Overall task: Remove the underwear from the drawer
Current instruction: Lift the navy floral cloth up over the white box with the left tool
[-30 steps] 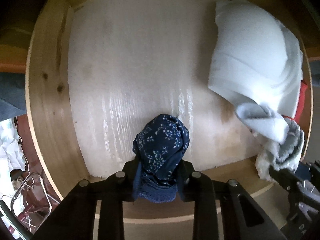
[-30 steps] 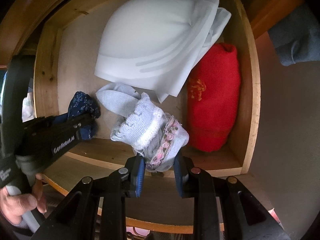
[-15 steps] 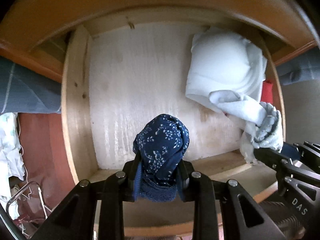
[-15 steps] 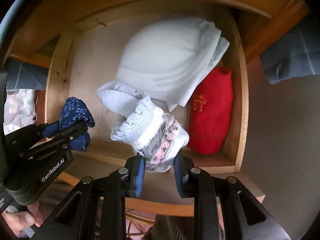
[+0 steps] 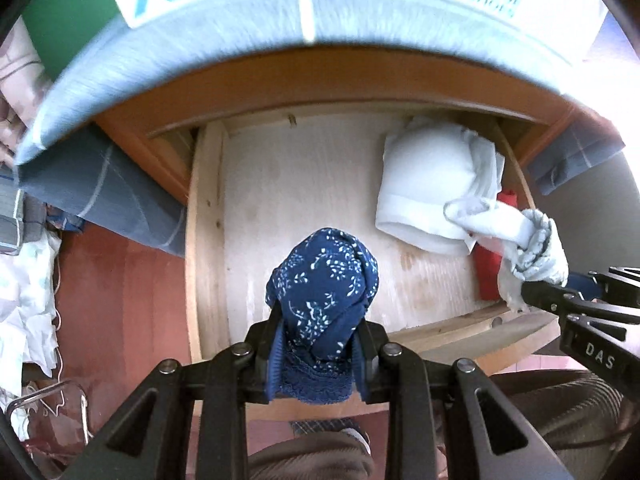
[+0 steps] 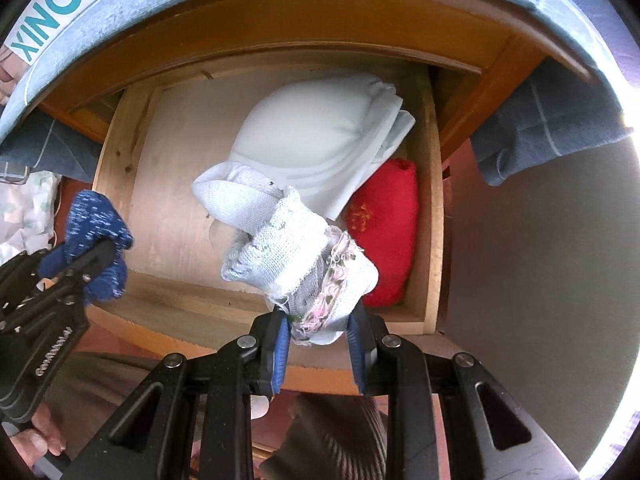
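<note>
My left gripper (image 5: 318, 340) is shut on navy floral underwear (image 5: 324, 280) and holds it above the open wooden drawer (image 5: 204, 240). It shows at the left of the right wrist view (image 6: 94, 248) too. My right gripper (image 6: 318, 340) is shut on pale grey-white underwear with pink lace trim (image 6: 296, 256), lifted above the drawer's front edge; it also shows in the left wrist view (image 5: 528, 248). A white padded bra (image 6: 320, 144) and a red garment (image 6: 384, 232) lie in the drawer's right part.
A blue box with teal lettering (image 5: 280, 12) sits on the cabinet top above the drawer. Blue-grey checked cloth (image 5: 104, 196) hangs at both sides. A red-brown floor (image 5: 120, 300) and white cloth (image 5: 24, 300) lie to the left.
Both grippers have pulled up and back from the drawer with their underwear. The drawer looks smaller and the cabinet top with the blue box has come into view.
</note>
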The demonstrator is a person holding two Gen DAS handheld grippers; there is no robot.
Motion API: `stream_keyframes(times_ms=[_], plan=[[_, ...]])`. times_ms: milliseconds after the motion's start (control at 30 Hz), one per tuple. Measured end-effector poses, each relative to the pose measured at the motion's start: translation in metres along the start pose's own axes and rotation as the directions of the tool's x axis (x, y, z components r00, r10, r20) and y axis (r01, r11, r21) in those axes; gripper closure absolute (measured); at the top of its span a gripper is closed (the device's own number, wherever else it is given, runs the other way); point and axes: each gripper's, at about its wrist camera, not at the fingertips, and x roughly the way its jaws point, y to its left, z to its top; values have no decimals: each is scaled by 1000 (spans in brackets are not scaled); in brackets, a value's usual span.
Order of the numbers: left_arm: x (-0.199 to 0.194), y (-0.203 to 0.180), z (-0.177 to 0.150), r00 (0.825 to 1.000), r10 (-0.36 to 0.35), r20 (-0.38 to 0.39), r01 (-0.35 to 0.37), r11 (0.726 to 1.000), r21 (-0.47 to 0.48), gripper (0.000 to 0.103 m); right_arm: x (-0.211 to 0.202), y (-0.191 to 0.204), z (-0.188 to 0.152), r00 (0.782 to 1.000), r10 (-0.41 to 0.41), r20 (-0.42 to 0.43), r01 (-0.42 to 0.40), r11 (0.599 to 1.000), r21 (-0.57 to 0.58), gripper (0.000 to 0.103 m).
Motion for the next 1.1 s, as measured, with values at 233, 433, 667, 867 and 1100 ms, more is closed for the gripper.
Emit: stream_keyframes(times_ms=[233,433,667,867,1100], plan=[[-22,8,-5,994,-1,105,1,1000,-8,75,12,-7,2,999,43,-34,-42,998,36,80],[-46,17,-10,985,-8,170,12,1000,-26,75,13,-10,1,998,55,-30,-53,997,49,80],[-87,25,-8,964,19,264,-15,1000,-18,75,9,-13,-5,999,45,-23,-44,997,57,80],[-124,31,1,947,9,320,-7,1000,-7,75,9,-8,-8,1000,20,-18,-19,999,46,80],[-163,45,24,929,-12,371,21,1000,-19,75,15,-12,-10,998,35,-43,-31,997,73,80]])
